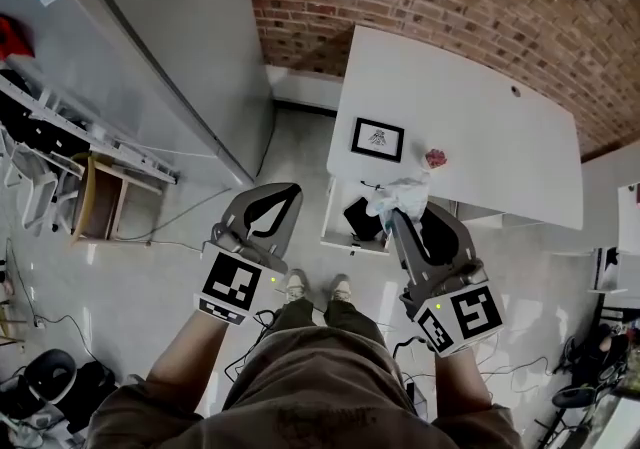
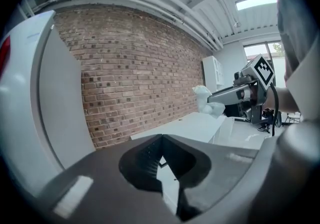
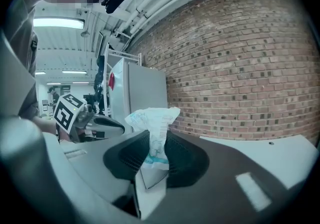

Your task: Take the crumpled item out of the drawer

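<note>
A: Entry one, crumpled wrapper [image 3: 150,117]?
B: White, with print too small to read. Pinched between the jaws of the right gripper [image 3: 152,144], up over the open drawer [image 1: 337,226].
A: Left gripper [image 2: 161,140]?
B: Jaws together, nothing between them. Left of the drawer, apart from it.
A: Drawer contents?
B: One dark object [image 1: 360,221], partly covered; kind unclear.

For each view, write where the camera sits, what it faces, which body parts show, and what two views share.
Head view: on the head, steeply down at white desk; forearms, legs, left gripper, right gripper show.
Left gripper view: on it, along shut jaws toward brick wall; right forearm shows.
Right gripper view: on it, along jaws clamping crumpled wrapper; left forearm shows.
Shared: gripper views both see brick wall.
</note>
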Demonstrator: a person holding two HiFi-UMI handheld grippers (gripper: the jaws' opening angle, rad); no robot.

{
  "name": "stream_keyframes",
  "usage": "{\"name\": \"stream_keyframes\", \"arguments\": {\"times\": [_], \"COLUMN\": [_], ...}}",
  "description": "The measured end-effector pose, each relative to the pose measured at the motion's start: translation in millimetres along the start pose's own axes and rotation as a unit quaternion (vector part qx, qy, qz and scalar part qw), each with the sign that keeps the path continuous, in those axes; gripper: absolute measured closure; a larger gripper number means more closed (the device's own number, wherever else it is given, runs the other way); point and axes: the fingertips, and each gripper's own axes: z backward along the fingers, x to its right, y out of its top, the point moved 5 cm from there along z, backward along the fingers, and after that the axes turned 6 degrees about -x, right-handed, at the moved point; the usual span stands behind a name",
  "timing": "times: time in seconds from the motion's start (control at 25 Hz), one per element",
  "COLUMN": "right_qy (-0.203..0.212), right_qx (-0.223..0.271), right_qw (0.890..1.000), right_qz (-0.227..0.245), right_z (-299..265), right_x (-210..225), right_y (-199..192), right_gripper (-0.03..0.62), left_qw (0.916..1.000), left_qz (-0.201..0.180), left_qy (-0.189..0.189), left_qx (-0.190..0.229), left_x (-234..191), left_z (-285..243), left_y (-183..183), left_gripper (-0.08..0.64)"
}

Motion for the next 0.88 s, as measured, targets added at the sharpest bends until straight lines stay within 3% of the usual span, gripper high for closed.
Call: {"name": "stream_keyframes", "arguments": {"times": [0.4, 0.88], "right_qy": [0.015, 0.025], "right_qx": [0.008, -0.007], "right_qw": [1.0, 1.0], "right_qz": [0.0, 0.014], "right_z": [27, 24], "right_x": [-21, -26], "right_y": [13, 0], "right_gripper": [0.468, 0.469], "left_qw": [0.9998, 0.9995], "left_qz": [-0.011, -0.03], "left_qy": [0.009, 0.006], "left_qx": [0.017, 0.0], "left_x": [9, 15], "left_z": [27, 22], "left_y": [14, 12], "left_gripper": [0.56, 0.56]}}
